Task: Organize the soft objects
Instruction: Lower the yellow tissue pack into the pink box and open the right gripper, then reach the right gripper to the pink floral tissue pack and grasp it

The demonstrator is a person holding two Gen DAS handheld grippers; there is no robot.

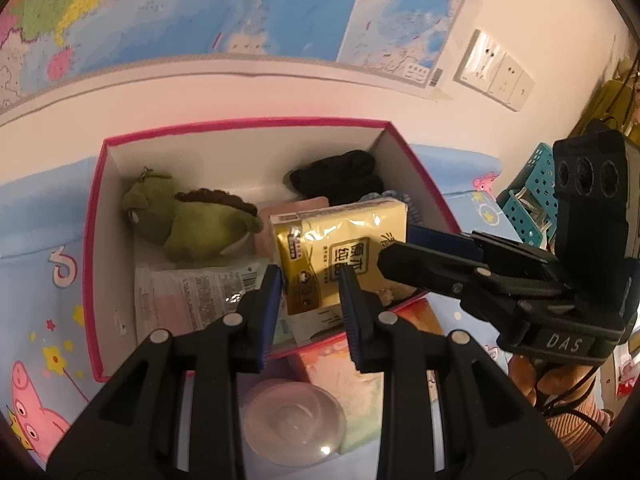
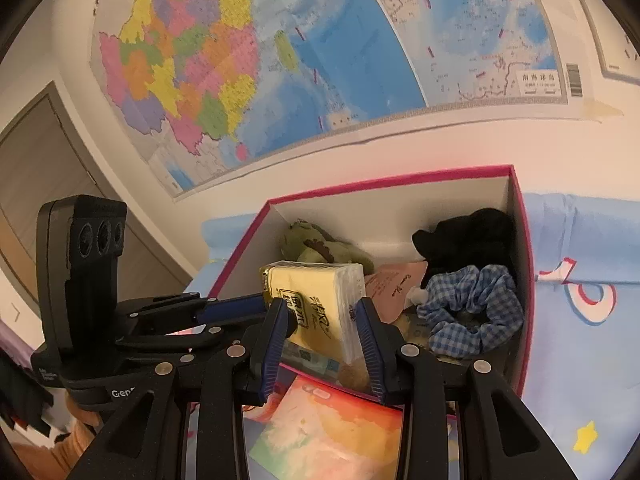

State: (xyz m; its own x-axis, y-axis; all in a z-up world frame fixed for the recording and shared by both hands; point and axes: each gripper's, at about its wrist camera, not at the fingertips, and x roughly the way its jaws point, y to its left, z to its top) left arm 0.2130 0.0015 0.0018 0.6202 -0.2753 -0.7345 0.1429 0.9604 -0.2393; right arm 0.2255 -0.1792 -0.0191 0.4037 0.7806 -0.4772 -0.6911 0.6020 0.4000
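Note:
A pink-rimmed box (image 1: 90,248) (image 2: 524,240) on the bed holds a green plush toy (image 1: 192,220) (image 2: 320,246), a black soft item (image 1: 340,176) (image 2: 472,236), a blue checked scrunchie (image 2: 476,304), a wipes packet (image 1: 192,292) and a yellow tissue pack (image 1: 340,252) (image 2: 316,300). My right gripper (image 2: 322,332) (image 1: 404,248) is shut on the tissue pack over the box's near side. My left gripper (image 1: 308,308) is open and empty just in front of the pack; in the right wrist view (image 2: 224,308) it shows at the left.
A colourful booklet (image 2: 332,436) (image 1: 348,376) and a clear round lid (image 1: 296,420) lie in front of the box on the blue cartoon bedsheet (image 2: 580,320). A wall map (image 2: 280,60) hangs behind. Teal baskets (image 1: 532,200) stand at the right.

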